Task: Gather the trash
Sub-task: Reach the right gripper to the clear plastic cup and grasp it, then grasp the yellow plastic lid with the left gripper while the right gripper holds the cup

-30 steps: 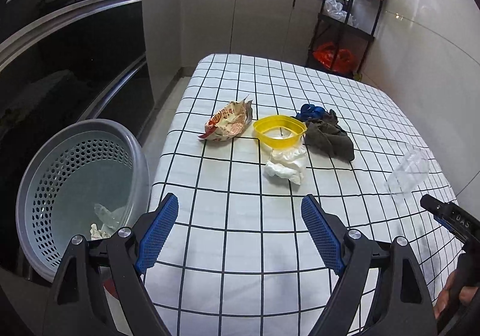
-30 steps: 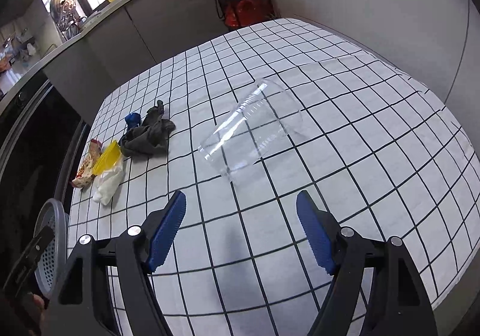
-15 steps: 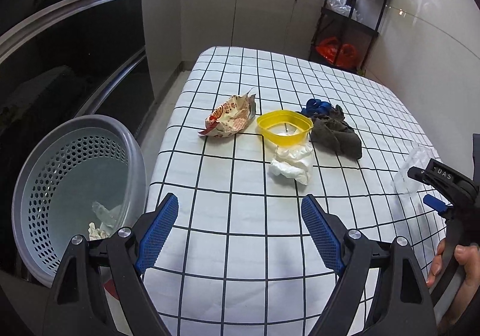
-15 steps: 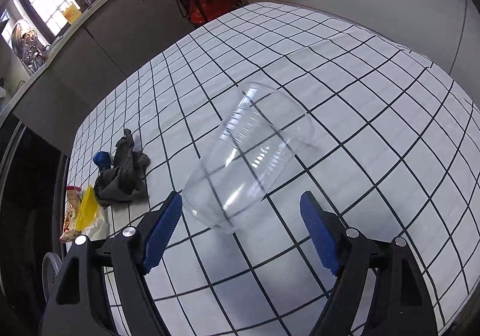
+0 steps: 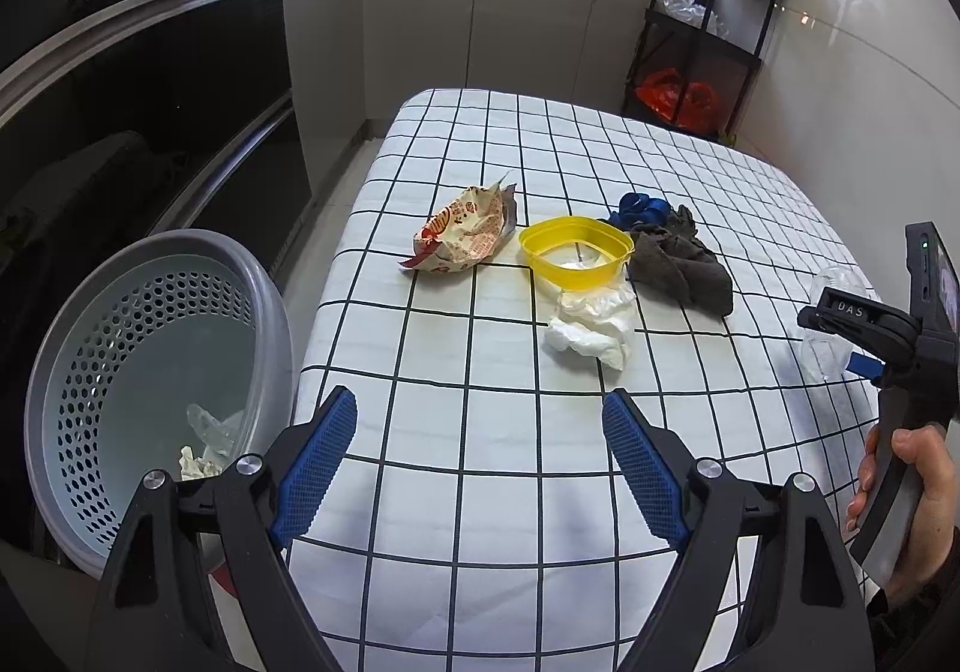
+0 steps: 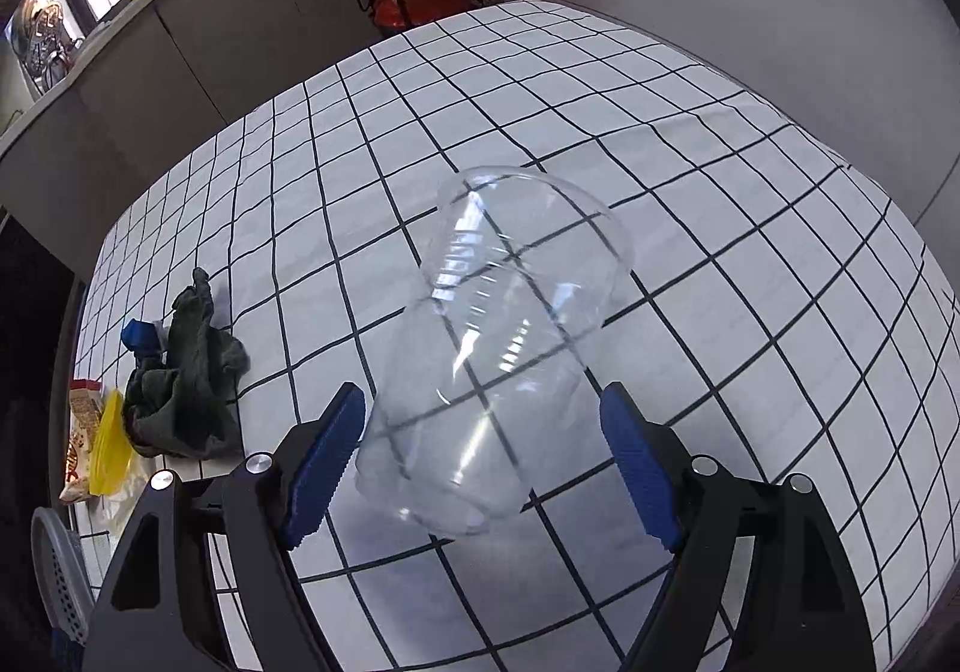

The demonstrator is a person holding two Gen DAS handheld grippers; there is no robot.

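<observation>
Clear plastic, in the form of a tumbler-shaped cup (image 6: 504,348) lying on its side on the checked tablecloth (image 6: 750,276), is now framed by the right gripper (image 6: 480,456). A second ago the cup lay well ahead of the blue pads (image 6: 639,468); since then the tool has been brought forward and lowered, so that the cup's wide end sits between the parted jaws. No pad appears to be pressing on it, though the glare on the clear wall makes contact hard to rule out. The grasp is judged ready to be closed.

The left gripper (image 5: 480,468) is held spread and empty over the near table edge, beside the perforated grey bin (image 5: 78,372), its view almost unchanged. A snack wrapper (image 5: 465,240), yellow tub (image 5: 576,252), crumpled tissue (image 5: 591,324) and dark cloth (image 5: 681,267) are yet to be collected.
</observation>
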